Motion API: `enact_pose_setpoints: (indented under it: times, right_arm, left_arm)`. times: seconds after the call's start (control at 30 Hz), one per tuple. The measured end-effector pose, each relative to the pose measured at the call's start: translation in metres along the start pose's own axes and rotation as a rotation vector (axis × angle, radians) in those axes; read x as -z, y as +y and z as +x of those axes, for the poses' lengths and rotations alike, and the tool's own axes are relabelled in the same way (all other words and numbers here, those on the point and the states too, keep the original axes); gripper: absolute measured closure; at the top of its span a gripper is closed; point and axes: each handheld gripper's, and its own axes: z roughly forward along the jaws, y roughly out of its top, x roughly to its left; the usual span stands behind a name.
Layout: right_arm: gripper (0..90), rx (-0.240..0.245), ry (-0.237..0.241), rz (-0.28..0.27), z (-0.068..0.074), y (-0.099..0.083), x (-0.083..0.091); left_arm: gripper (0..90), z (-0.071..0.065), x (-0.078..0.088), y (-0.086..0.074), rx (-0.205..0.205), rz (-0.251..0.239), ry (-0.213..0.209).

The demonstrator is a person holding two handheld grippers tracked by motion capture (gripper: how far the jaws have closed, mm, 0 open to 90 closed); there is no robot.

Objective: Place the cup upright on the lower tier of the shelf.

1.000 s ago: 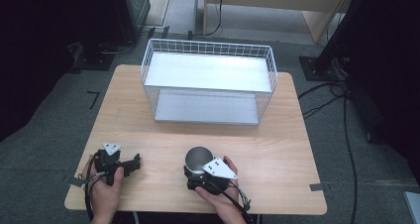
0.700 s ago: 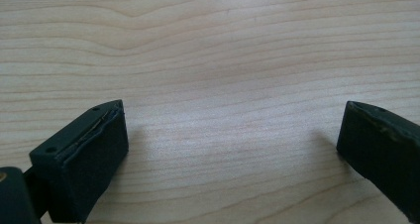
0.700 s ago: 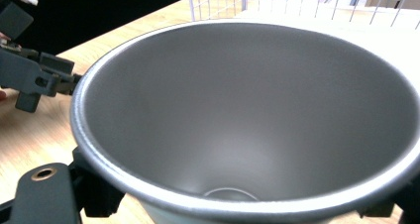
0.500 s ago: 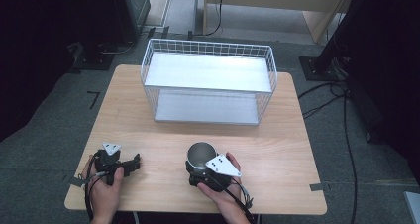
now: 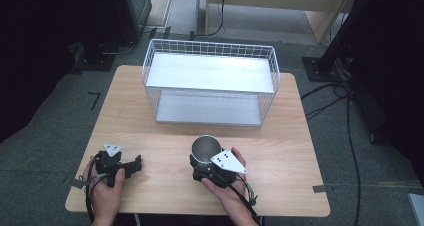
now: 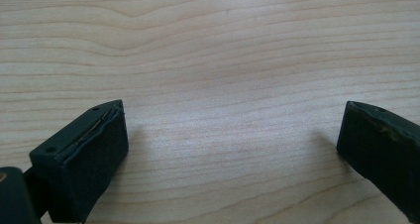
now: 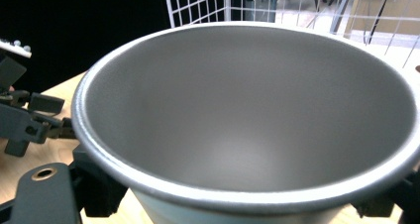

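Metal cup [image 5: 205,148] sits low and just right of centre in the high view, over the wooden bench [image 5: 150,131], with the right gripper [image 5: 212,168] directly below it in the frame. In the right gripper view the cup [image 7: 247,115] takes up most of the frame, mouth open toward the camera, its inside bare and dull grey. Black jaws press against its outer wall at the lower left and lower right, clamped on the cup just beneath the rim.

Above the cup in the high view stands a white wire basket [image 5: 210,81] with two flat shelves, well apart from the cup, toward the upper centre of the frame.

At the lower left of the high view the left gripper [image 5: 131,165] rests on the bench in the person's left hand [image 5: 107,186]. The left gripper view shows its jaws wide apart, one at the lower left and one at the right edge, with bare wood grain between them.
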Motion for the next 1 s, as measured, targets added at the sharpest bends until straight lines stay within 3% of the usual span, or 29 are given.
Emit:
enact_pose_setpoints:
  times: [1.0]
  right_arm:
    - [14.7, 0.008, -0.059, -0.105, -0.015, 0.047, 0.0]
  left_arm:
    - [0.0, 0.0, 0.0, 0.0, 0.0, -0.001, 0.001]
